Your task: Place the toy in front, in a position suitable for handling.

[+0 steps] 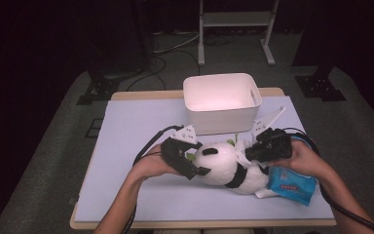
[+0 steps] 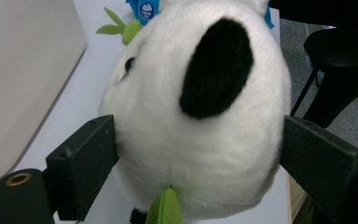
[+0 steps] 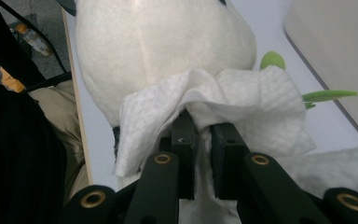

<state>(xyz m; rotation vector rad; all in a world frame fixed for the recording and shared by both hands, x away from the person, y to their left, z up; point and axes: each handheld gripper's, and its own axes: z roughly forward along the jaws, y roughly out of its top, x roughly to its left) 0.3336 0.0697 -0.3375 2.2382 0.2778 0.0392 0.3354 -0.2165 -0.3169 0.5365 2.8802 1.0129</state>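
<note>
Lying on the table's white mat (image 1: 126, 195) in front of the white bin (image 1: 222, 102), the plush panda (image 1: 226, 165) has its head between my left gripper's (image 2: 200, 158) wide jaws, touching both, while my right gripper (image 3: 204, 128) is clenched on a white wipe (image 3: 247, 100) against its back, with the blue wipe pack (image 1: 292, 187) just beside.

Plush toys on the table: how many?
1: a panda plush lying near the table's front edge, between the left gripper and right gripper. The white bin's inside is partly hidden.
</note>
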